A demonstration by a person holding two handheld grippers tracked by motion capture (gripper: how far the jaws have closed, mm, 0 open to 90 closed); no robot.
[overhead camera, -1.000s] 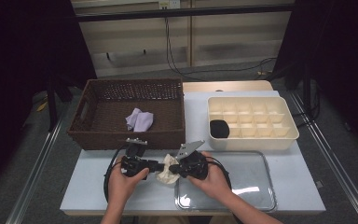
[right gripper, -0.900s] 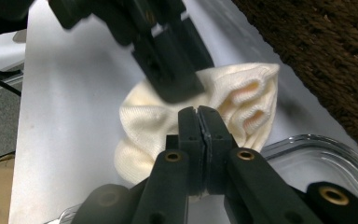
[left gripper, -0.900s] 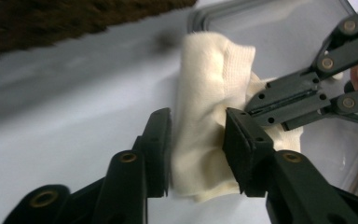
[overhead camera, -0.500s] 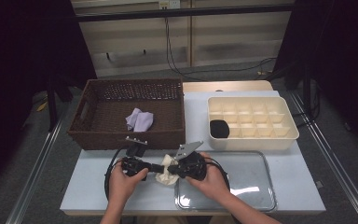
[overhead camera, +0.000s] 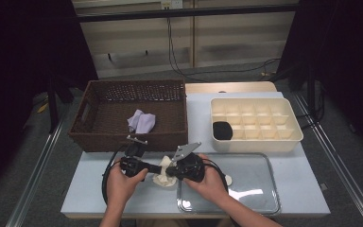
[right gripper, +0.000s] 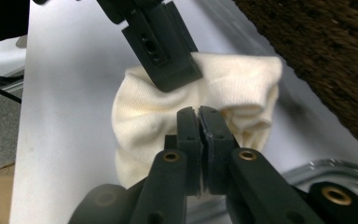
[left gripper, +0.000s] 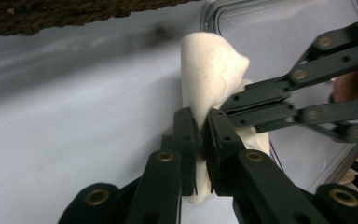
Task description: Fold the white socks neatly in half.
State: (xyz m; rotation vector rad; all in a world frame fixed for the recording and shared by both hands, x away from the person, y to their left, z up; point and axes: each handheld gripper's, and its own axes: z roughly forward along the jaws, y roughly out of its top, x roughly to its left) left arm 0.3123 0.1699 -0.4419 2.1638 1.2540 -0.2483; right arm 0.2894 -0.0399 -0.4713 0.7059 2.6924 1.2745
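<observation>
A crumpled cream cloth is lifted just above the white table near its front edge, between my two grippers. My left gripper comes in from the left. Its jaws have just been closing, and the cloth is now pinched between them. My right gripper reaches in from the right and is shut on another fold of the cloth. Its jaws have just eased slightly wider but still pinch the fabric. The left gripper's fingers grip the cloth's far side in the right gripper view.
A brown wicker basket behind the hands holds a lilac cloth. A cream compartment tray at the right has a black item in one cell. A clear shallow tray lies under the right hand.
The left gripper's jaws have closed onto the cream cloth. Both hands stay in about the same place.
</observation>
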